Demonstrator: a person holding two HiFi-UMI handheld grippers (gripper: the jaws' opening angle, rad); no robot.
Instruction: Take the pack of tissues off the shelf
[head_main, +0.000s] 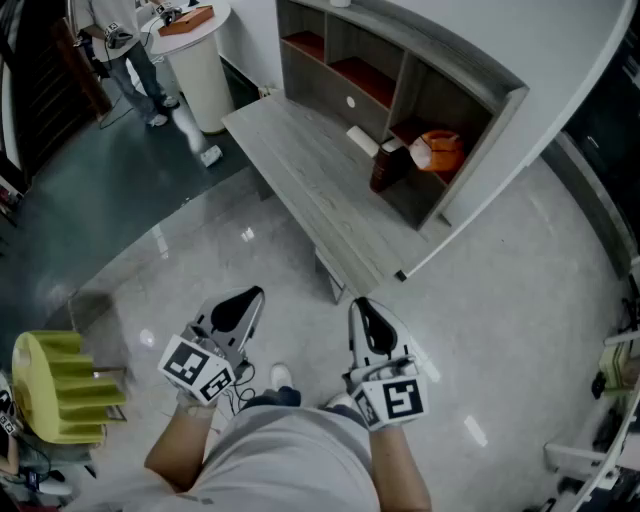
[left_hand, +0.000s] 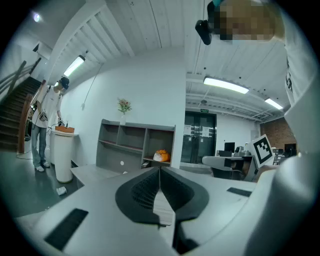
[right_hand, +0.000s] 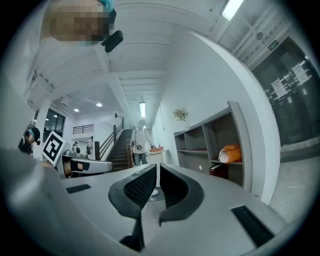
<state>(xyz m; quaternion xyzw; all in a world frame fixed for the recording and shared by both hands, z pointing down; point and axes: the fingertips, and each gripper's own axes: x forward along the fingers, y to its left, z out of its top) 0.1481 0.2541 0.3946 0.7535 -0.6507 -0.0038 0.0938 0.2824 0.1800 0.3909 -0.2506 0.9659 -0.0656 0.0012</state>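
Orange tissue pack lies in the lower right compartment of the grey shelf, which stands on a long grey desk. A dark box stands just beside it at the compartment's mouth. I hold both grippers over the pale floor, well apart from the desk. The left gripper has its jaws pressed together on nothing, and the right gripper is likewise closed and empty. The head view alone shows a yellow-green chair at my left. Only the gripper views show a small plant on the shelf's top and a staircase beyond a person.
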